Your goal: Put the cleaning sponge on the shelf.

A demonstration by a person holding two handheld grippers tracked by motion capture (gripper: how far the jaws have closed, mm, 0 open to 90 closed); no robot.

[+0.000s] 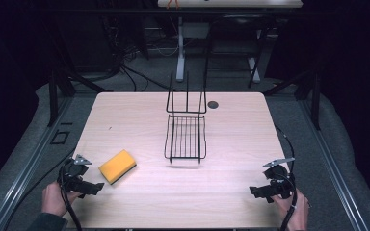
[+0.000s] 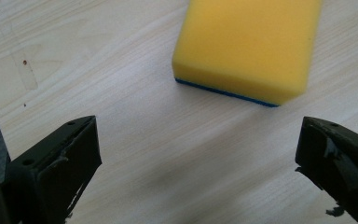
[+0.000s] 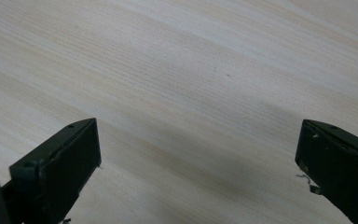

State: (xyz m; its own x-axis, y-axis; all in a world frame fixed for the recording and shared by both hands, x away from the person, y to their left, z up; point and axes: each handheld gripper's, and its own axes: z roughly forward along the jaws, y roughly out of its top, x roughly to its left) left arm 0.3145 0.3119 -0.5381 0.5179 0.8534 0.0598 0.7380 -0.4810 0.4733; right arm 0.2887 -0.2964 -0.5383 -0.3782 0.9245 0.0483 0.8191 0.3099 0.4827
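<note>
Left hand [image 1: 53, 198] holds the left gripper [image 1: 92, 186] low at the near left, jaws pointing right and spread wide with nothing between them. Right hand [image 1: 295, 208] holds the right gripper [image 1: 256, 191] low at the near right, jaws pointing left, likewise spread wide and empty. The grippers sit well apart.

The table [image 1: 125, 120] was a pale wood-grain top with rounded corners. A yellow sponge [image 1: 117, 166] lay flat on it near the front left, its thin blue underside against the wood in the left gripper view. A black wire rack [image 1: 186, 136] stood at the middle, its tall back toward the far edge. Just right of that back, a small dark round disc [image 1: 213, 104] sat in the tabletop.
</note>
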